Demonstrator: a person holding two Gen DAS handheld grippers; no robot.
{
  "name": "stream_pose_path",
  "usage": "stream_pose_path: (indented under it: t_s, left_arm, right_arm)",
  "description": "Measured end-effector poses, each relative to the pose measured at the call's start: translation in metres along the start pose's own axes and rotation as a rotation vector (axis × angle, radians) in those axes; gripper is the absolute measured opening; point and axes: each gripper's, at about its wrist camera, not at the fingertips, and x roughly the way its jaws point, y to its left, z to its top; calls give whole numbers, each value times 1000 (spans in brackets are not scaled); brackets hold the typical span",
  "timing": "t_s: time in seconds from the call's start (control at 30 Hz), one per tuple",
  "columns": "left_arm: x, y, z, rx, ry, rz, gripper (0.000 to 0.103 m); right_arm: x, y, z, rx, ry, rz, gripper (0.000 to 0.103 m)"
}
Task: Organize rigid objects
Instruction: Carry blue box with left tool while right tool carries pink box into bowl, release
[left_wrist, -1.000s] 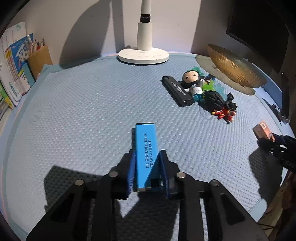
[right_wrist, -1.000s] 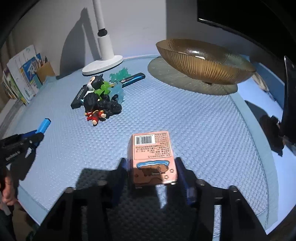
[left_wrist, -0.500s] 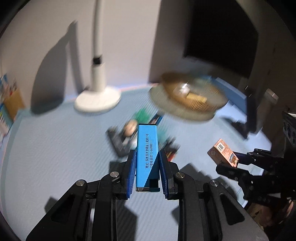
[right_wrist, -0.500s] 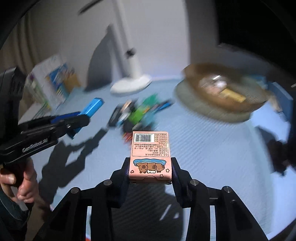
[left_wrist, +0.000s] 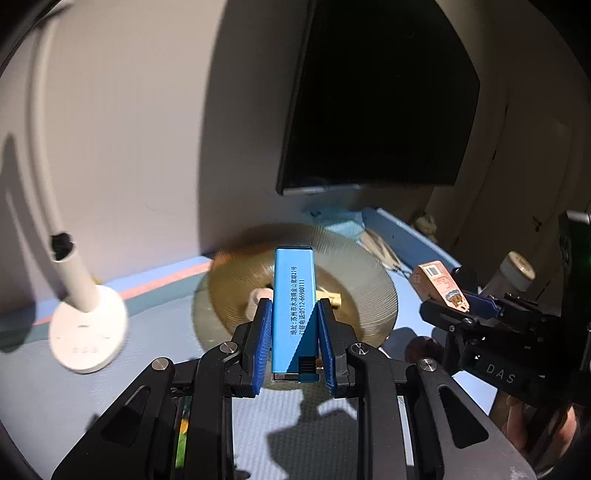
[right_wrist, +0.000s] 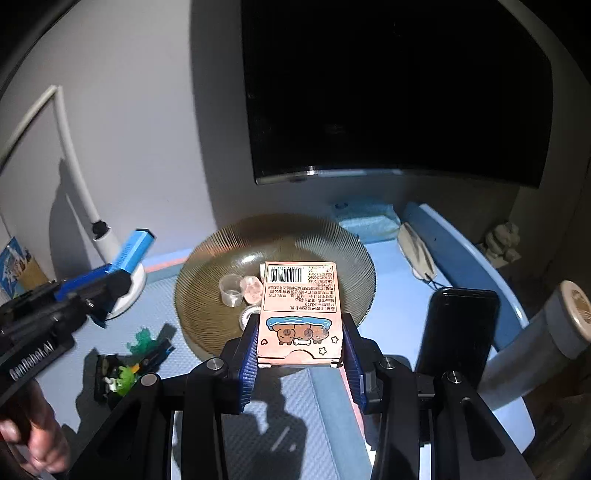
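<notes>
We've got the left tool (left_wrist: 294, 338) clamped on the blue box (left_wrist: 294, 295), held up in the air in front of the gold bowl (right_wrist: 229, 254) near the counter's back edge. Our right tool (right_wrist: 300, 343) is squeezed on the pink box (right_wrist: 301, 306), also hanging over the bowl, where a clear cup (right_wrist: 231, 290) sits inside.

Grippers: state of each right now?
Left gripper: shut on the blue box.
Right gripper: shut on the pink box.
</notes>
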Motion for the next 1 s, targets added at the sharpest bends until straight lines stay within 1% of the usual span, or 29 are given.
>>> stream_pose_path:
  t_s: [0.1,0.23,0.4,0.5,0.57,0.6,0.63,0.67,0.7,0.73,0.8,0.93,1.0]
  left_arm:
    - [31,-1,-8,-7,59,-2,21]
    - [59,-1,-20,-25,120,0,21]
    - [71,-4,-23,-12,137,-2,21]
    - [74,-5,-22,-13,145,-4,21]
    - [77,-6,-21,-19,154,10,22]
    - [77,-6,-19,-22,152,16,24]
    - [75,-5,-17,-30,140,16,41]
    - [70,-3,-13,-43,128,19,61]
    - [65,0,-11,-55,115,22,71]
    - [51,5,-9,-73,73,30,80]
    - [31,13,-5,-80,21,47,80]
    - [-24,39,-6,-132,-48,64,80]
    - [-47,49,-12,-150,-74,87,80]
  right_arm:
    - [31,1,0,0,71,-15,40]
    - [55,2,-7,5,139,-15,40]
    - [70,-2,-12,-4,177,-41,40]
    - [77,-2,-10,-14,191,-62,40]
    - [81,-1,-8,-24,198,-87,40]
    - [83,-1,-6,-29,202,-97,46]
    - [85,-2,-3,-30,198,-111,51]
    - [83,-3,0,-25,176,-133,59]
    - [80,-6,2,-17,160,-151,60]
    - [74,-9,5,-4,145,-152,60]
    - [57,-16,9,29,105,-110,60]
    - [23,-21,9,63,45,-78,61]
    - [7,-19,5,76,27,-35,66]
